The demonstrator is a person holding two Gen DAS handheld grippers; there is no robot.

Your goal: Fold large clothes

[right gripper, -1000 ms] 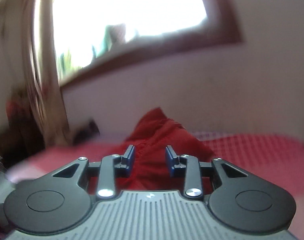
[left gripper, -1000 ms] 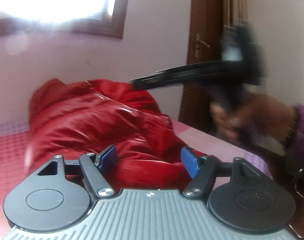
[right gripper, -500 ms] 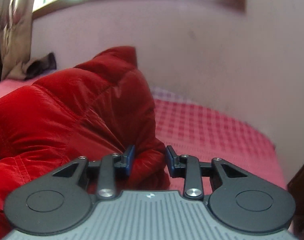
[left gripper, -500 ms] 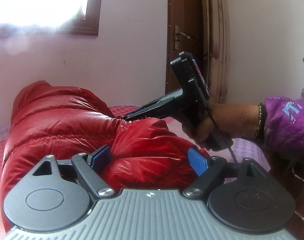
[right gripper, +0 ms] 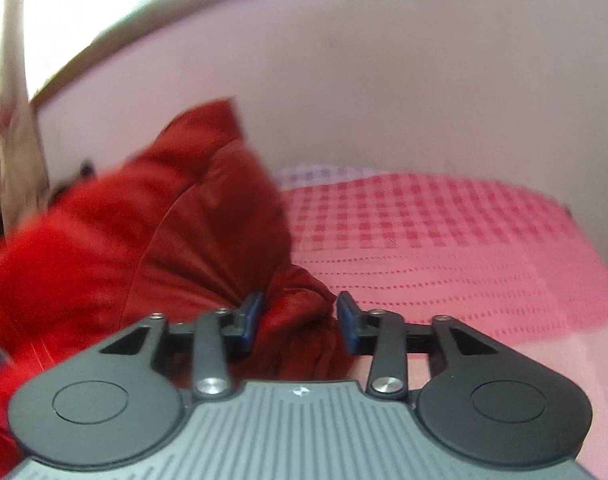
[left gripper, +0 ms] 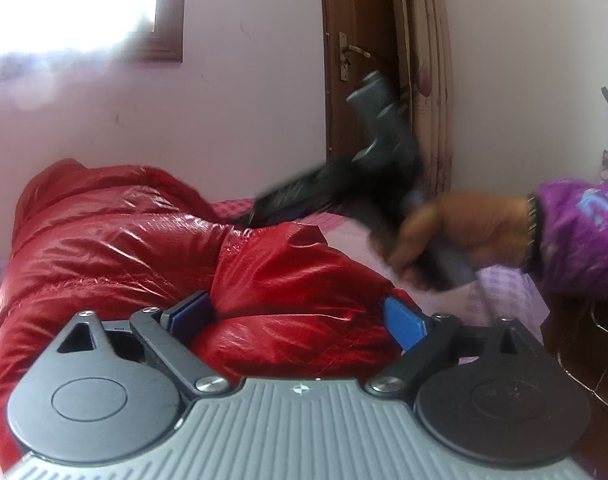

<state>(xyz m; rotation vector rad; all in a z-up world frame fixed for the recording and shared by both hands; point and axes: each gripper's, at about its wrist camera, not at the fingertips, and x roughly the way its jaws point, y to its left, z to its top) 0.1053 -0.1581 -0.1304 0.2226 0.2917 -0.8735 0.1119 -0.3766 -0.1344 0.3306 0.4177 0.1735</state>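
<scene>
nearest in the left wrist view, the left gripper (left gripper: 300, 316) has its blue-padded fingers (left gripper: 403, 322) spread wide, with a fold of the shiny red quilted puffer jacket (left gripper: 116, 248) bulging between them, not pinched. the jacket lies bunched on the pink checked bedspread (left gripper: 499, 292). beyond it, blurred, the person's right hand (left gripper: 455, 236) holds the right gripper (left gripper: 256, 212), whose tips reach the jacket's far edge. in the right wrist view, the right gripper (right gripper: 300, 316) has its fingers (right gripper: 250, 314) parted around a crumpled red fold, loose rather than clamped. further back, a brown wooden door (left gripper: 359, 40) and a bright wood-framed window (left gripper: 76, 4) stand against the pale wall.
</scene>
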